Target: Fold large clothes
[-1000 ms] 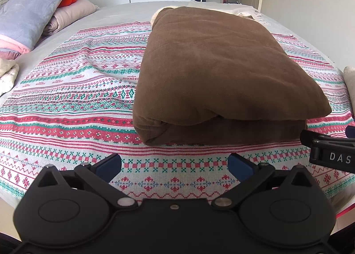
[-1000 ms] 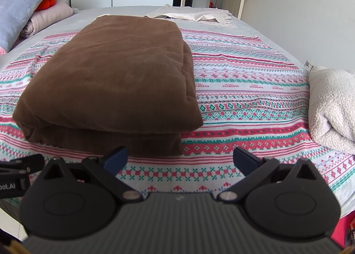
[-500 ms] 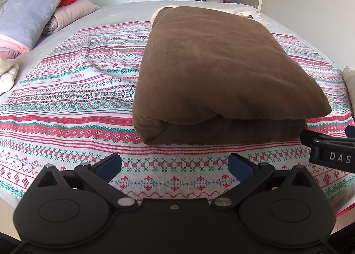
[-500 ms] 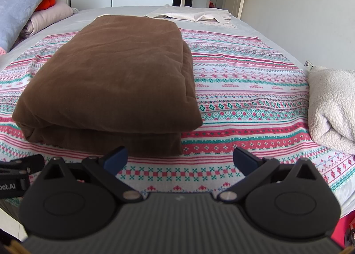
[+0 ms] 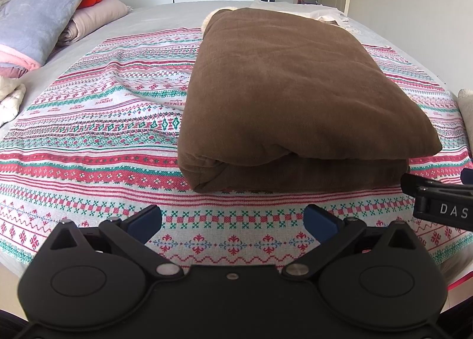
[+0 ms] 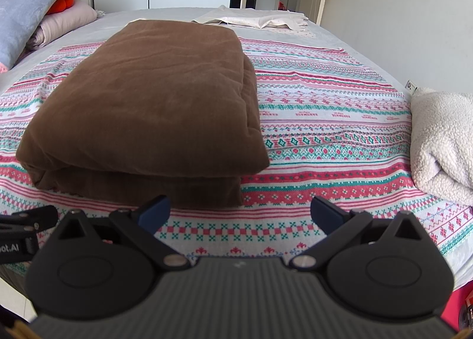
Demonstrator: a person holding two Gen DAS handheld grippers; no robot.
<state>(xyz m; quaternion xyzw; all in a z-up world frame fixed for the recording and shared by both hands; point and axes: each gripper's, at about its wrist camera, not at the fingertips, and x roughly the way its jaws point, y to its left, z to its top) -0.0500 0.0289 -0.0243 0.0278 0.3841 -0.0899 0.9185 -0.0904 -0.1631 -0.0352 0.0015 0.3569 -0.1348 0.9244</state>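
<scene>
Brown blanket point(image 5: 289, 96) lies folded into a thick rectangle on the patterned bedspread point(image 5: 97, 120), in the middle of the bed. Left gripper point(image 5: 233, 220) and right gripper point(image 6: 239, 211) hover just before its near edge, both with fingers wide apart, holding nothing. A cream fleece point(image 6: 443, 140) lies at the right.

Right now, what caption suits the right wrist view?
Folded brown blanket on a patterned bed, open right gripper before it.

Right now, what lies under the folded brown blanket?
The brown blanket rests on a patterned cloth spread over the bed. Anything beneath its middle is covered.
</scene>
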